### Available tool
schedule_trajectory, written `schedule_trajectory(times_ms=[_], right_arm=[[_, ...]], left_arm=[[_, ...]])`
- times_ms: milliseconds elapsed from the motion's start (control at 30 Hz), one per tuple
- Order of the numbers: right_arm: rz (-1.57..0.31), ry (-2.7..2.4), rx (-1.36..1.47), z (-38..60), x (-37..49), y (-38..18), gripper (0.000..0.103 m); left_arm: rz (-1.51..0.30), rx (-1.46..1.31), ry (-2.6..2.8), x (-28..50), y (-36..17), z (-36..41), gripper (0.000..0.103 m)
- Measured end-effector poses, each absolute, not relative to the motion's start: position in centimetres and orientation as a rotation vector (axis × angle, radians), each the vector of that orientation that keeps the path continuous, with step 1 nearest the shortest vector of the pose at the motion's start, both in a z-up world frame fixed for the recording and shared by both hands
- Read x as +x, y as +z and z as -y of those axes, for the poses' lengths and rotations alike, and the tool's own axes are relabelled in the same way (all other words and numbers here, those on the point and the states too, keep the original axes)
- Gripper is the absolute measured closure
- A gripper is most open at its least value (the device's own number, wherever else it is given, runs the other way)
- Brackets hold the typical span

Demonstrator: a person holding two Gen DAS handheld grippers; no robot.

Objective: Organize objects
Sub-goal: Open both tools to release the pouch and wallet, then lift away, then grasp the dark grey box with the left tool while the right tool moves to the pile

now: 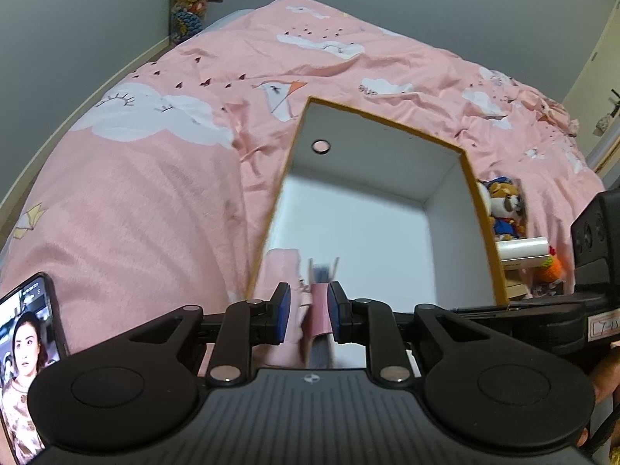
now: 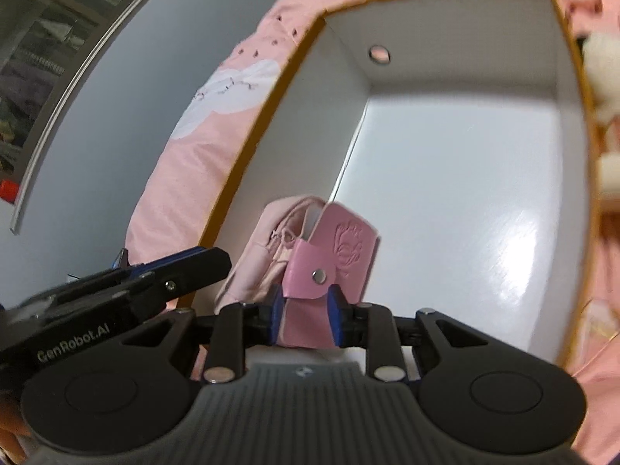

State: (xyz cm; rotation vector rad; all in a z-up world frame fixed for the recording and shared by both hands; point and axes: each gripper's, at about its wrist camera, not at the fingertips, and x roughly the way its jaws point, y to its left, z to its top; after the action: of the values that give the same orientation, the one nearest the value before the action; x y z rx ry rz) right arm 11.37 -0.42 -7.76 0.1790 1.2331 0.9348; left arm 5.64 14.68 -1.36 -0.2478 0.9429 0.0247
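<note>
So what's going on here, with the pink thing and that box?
A person is tidying up with two hand-held tongs. The right tongs are shut on a pink snap pouch, holding it over the open white box that sits on the pink bedspread. The left tongs grip the same pink bundle. The inside of the box looks bare, so nothing seems packed yet.

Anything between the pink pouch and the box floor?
Nothing visible. The pouch, held in the right gripper, sits at the near left corner of the box; the white floor beyond is bare. The left gripper is beside it, left.
</note>
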Motion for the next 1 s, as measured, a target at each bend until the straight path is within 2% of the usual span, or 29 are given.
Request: schedule_trajectory(times_ms=[200,467,800,867,1000], right_arm=[[-1.016,0.851,0.022,3.6,10.2,-3.6,0.075],[-0.919,0.653,0.012,13.2,10.3,-1.3,0.075],[-0.947,0.353,-0.056,24.3,10.9,-4.4,0.075],[-0.982,0.335,-0.050,25.4,11.0,-5.6,0.069],[-1.041,0.340,0.011,26.8,11.8,-7.4,0.067]], left_arm=[[-0.873,-0.225,-0.081,5.5,0.6,-11.9,0.070],[-0.803,-0.233,-0.272,6.5,2.6,-5.5,0.063],[-0.895,-0.098,-0.441,9.0,-0.4,4.7,0.062],[-0.923,-0.070,-0.463,9.2,-1.5,6.1,0.062],[-0.979,-0.050,-0.499,9.3,-3.2,8.1,0.062]])
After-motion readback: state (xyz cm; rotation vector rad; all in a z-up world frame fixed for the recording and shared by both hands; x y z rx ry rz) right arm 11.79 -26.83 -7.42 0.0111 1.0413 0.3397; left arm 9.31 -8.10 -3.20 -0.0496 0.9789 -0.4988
